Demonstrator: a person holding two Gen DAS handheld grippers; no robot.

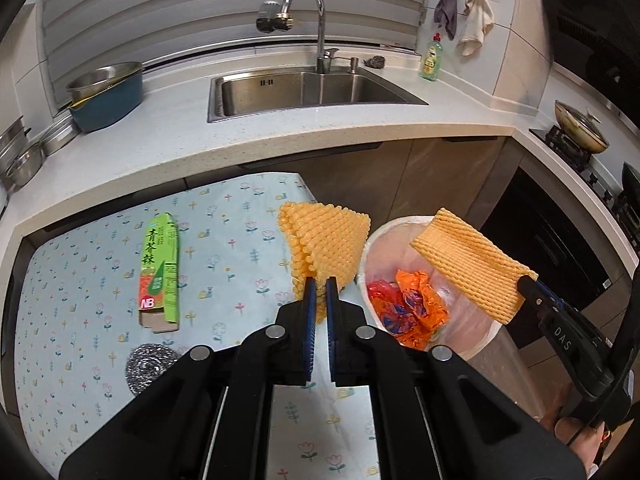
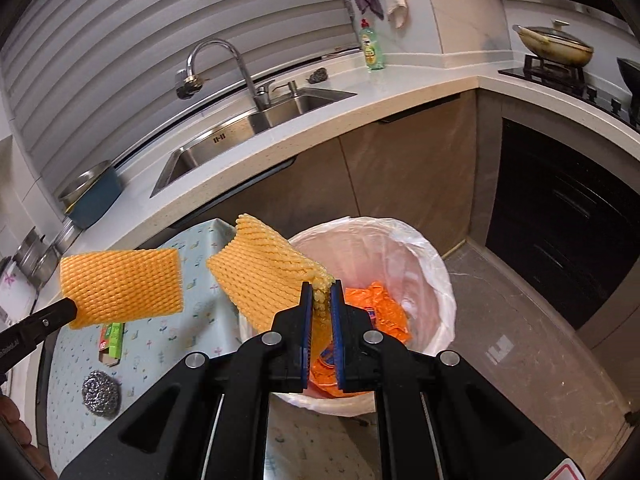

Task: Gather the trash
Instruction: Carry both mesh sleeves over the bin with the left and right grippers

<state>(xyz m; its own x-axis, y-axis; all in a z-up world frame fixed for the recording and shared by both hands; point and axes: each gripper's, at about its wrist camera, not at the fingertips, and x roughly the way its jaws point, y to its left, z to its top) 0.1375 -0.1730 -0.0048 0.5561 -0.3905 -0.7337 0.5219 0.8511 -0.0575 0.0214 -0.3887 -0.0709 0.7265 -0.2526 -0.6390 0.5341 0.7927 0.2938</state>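
My left gripper [image 1: 320, 282] is shut on a corner of a yellow-orange foam net [image 1: 326, 236], which hangs over the table's right edge beside the bin. My right gripper [image 2: 322, 286] is shut on a second foam net [image 2: 264, 276], held above the white-bagged trash bin [image 2: 434, 268]. In the left wrist view that second net [image 1: 468, 264] and the right gripper [image 1: 526, 280] hover over the bin [image 1: 394, 228]. Orange wrappers [image 1: 412, 308] lie inside it. A green carton [image 1: 158, 276] and a steel wool scrubber [image 1: 150, 366] lie on the floral tablecloth [image 1: 80, 300].
Behind the table runs a white counter [image 1: 280, 140] with a steel sink [image 1: 304, 92], a tap, a dish soap bottle [image 1: 431, 58] and a blue pot [image 1: 106, 94]. A stove with a pan [image 2: 556, 46] and a dark oven [image 2: 560, 220] stand to the right. Grey floor [image 2: 520, 340] surrounds the bin.
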